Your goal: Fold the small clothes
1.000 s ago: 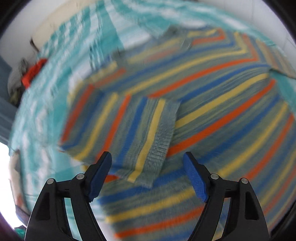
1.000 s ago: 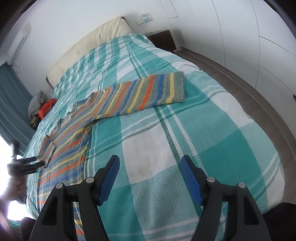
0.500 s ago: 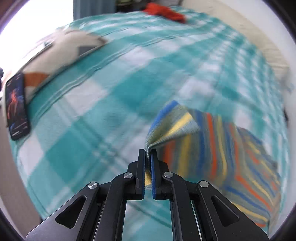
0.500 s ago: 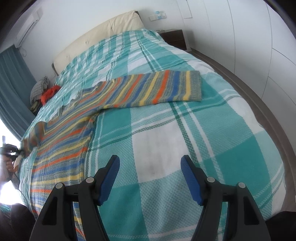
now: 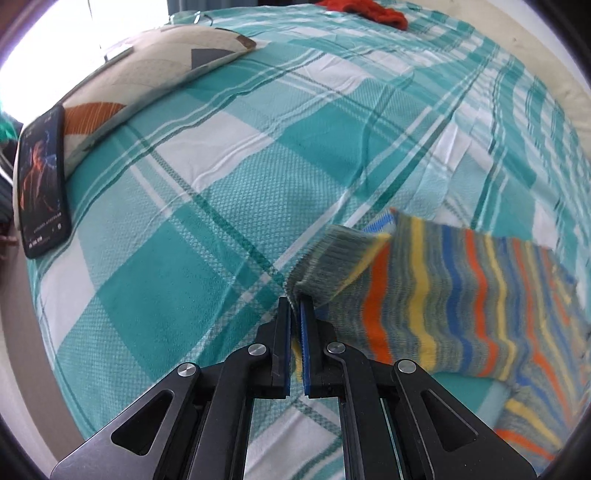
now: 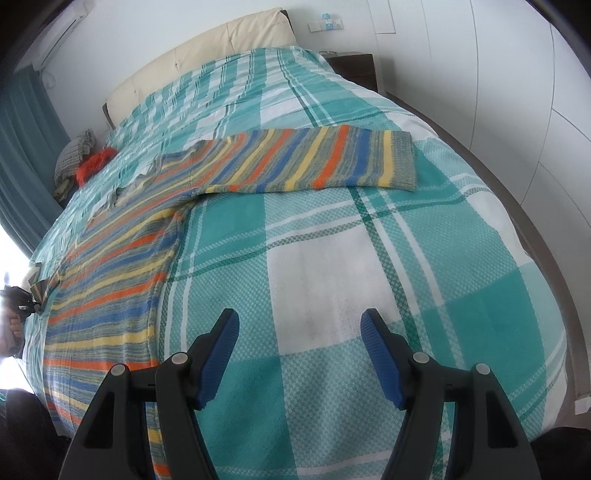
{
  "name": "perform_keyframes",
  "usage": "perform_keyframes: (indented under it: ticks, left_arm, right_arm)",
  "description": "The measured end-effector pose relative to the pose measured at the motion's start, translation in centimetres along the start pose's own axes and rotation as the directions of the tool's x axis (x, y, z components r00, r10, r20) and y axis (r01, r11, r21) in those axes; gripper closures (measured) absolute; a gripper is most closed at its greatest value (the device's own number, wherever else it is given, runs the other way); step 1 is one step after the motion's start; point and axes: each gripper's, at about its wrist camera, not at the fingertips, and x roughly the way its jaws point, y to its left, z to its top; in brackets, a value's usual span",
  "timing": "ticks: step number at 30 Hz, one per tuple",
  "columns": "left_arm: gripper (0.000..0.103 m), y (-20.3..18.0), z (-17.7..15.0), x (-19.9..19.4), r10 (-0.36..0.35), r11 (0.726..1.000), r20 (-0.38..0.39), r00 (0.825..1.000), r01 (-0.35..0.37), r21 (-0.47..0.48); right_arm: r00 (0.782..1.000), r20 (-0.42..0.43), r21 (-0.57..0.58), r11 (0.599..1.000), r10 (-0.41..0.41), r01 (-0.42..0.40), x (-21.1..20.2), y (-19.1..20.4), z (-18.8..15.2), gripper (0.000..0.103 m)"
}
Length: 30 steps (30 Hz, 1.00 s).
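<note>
Left wrist view, reading from the left: a dark phone [image 5: 42, 181] lies near the edge of the bed, its top end resting against a cream cushion [image 5: 147, 70] printed with orange and grey shapes. Beyond them spreads the teal-and-white checked bedspread [image 5: 207, 236], with a red cloth [image 5: 369, 11] at the far top. At the bottom centre, the left gripper [image 5: 295, 306] has its blue pads pressed together on the grey ribbed cuff of the striped sweater [image 5: 443, 302], lifting that sleeve end off the cover while the sleeve trails away to the right.

Right wrist view, from the left: a teal curtain [image 6: 18, 147] hangs at the edge, and the left gripper [image 6: 35, 295] shows small and far off, clamped on the cuff. The sweater [image 6: 122, 273] lies flat on the bedspread [image 6: 332, 258], body toward the left and its other sleeve stretched out to the right. The right gripper [image 6: 299, 328] hovers over bare cover with its fingers spread wide apart, holding nothing. A cream headboard [image 6: 207, 48] and a dark nightstand [image 6: 354, 66] stand at the far end.
</note>
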Motion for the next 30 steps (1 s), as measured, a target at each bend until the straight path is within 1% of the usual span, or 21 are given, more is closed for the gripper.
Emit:
perform_keyframes:
  ticks: [2, 3, 4, 5, 6, 7, 8, 9, 11, 12, 14, 16, 17, 19, 20, 21, 22, 24, 25, 28, 30]
  left_arm:
    - [0.099, -0.1, -0.2, 0.3, 0.003, 1.0, 0.002, 1.0, -0.004, 0.014]
    - [0.093, 0.1, -0.2, 0.1, -0.006, 1.0, 0.008, 1.0, 0.006, 0.007]
    - [0.091, 0.7, -0.4, -0.2, -0.028, 1.0, 0.01, 1.0, 0.028, -0.01]
    - [0.08, 1.4, -0.7, -0.6, -0.048, 0.998, 0.011, 0.999, 0.049, -0.028]
    - [0.06, 1.8, -0.9, -0.9, -0.054, 0.998, 0.013, 0.998, 0.055, -0.033]
    - [0.047, 2.4, -1.6, -2.1, -0.036, 0.999, 0.028, 0.999, 0.037, -0.031]
    - [0.027, 2.7, -2.1, -2.8, -0.027, 0.999, 0.046, 0.999, 0.028, -0.025]
    - [0.016, 2.9, -3.1, -4.1, -0.032, 0.999, 0.082, 0.996, 0.033, -0.008]
    - [0.011, 2.9, -6.2, -6.5, -0.115, 0.992, 0.147, 0.982, 0.106, 0.072]
    - [0.008, 2.5, -7.6, -7.0, -0.158, 0.983, 0.145, 0.977, 0.142, 0.118]
    - [0.008, 1.3, -9.6, -7.0, -0.214, 0.963, 0.113, 0.97, 0.19, 0.192]
    - [0.008, -0.7, -11.2, -6.2, -0.264, 0.931, 0.06, 0.963, 0.238, 0.276]
    - [0.008, -1.6, -11.5, -5.9, -0.267, 0.922, 0.059, 0.962, 0.237, 0.305]
    - [0.008, -3.4, -11.3, -5.2, -0.248, 0.915, 0.098, 0.964, 0.2, 0.351]
    - [0.008, -4.1, -10.8, -4.7, -0.239, 0.917, 0.113, 0.964, 0.185, 0.354]
    - [0.003, -4.6, -10.1, -4.2, -0.228, 0.921, 0.121, 0.966, 0.174, 0.348]
    - [0.0, -5.0, -9.2, -3.1, -0.202, 0.931, 0.117, 0.972, 0.154, 0.331]
    - [0.0, -5.1, -8.6, -1.0, -0.158, 0.943, 0.088, 0.983, 0.124, 0.307]
    - [0.0, -5.1, -8.6, -0.7, -0.157, 0.944, 0.114, 0.981, 0.115, 0.309]
    - [0.0, -4.8, -9.8, -1.1, -0.166, 0.946, 0.216, 0.962, 0.093, 0.312]
    - [0.0, -4.5, -10.2, -1.2, -0.177, 0.941, 0.234, 0.956, 0.094, 0.326]
  right_arm:
    - [1.0, -0.001, -0.009, 1.0, -0.009, 0.009, 0.1, 0.1, 0.0, 0.035]
    - [1.0, 0.001, -0.013, 1.0, -0.012, 0.012, 0.1, 0.2, 0.0, 0.035]
    - [1.0, 0.005, -0.017, 1.0, -0.016, 0.016, 0.0, 0.3, 0.1, 0.035]
    - [1.0, 0.013, -0.019, 1.0, -0.02, 0.021, -0.2, 0.3, 0.1, 0.035]
    - [0.999, 0.023, -0.02, 0.999, -0.024, 0.025, -0.5, 0.3, 0.1, 0.035]
    - [0.999, 0.034, -0.02, 0.999, -0.029, 0.03, -0.8, 0.3, 0.2, 0.035]
    - [0.998, 0.05, -0.021, 0.999, -0.036, 0.037, -1.1, 0.2, 0.2, 0.035]
    - [0.997, 0.063, -0.021, 0.999, -0.047, 0.049, -1.5, 0.2, 0.3, 0.035]
    - [0.994, 0.089, -0.023, 0.997, -0.067, 0.069, -2.0, 0.2, 0.5, 0.031]
    - [0.992, 0.101, -0.026, 0.997, -0.071, 0.074, -2.1, 0.2, 0.6, 0.028]
    - [0.991, 0.108, -0.041, 0.996, -0.078, 0.082, -1.9, 0.5, 0.8, 0.028]
    - [0.992, 0.098, -0.065, 0.994, -0.083, 0.09, -1.1, 0.9, 1.4, 0.028]
    - [0.991, 0.102, -0.073, 0.993, -0.086, 0.093, -0.7, 1.1, 1.8, 0.028]
    - [0.988, 0.12, -0.082, 0.991, -0.096, 0.106, 0.1, 1.5, 2.4, 0.028]
    - [0.987, 0.125, -0.085, 0.99, -0.102, 0.113, 0.6, 1.6, 2.6, 0.028]
    - [0.983, 0.135, -0.092, 0.986, -0.122, 0.135, 1.3, 1.9, 2.9, 0.028]
    - [0.981, 0.136, -0.098, 0.984, -0.136, 0.15, 2.0, 2.0, 2.8, 0.028]
    - [0.983, 0.101, -0.105, 0.98, -0.156, 0.166, 3.9, 2.0, 2.4, 0.027]
    - [0.982, 0.09, -0.115, 0.978, -0.167, 0.177, 4.7, 2.0, 1.9, 0.025]
    - [0.976, 0.138, -0.146, 0.971, -0.17, 0.19, 5.3, 2.2, 0.7, 0.018]
    - [0.98, 0.129, -0.137, 0.975, -0.155, 0.172, 5.4, 1.8, 0.9, 0.015]
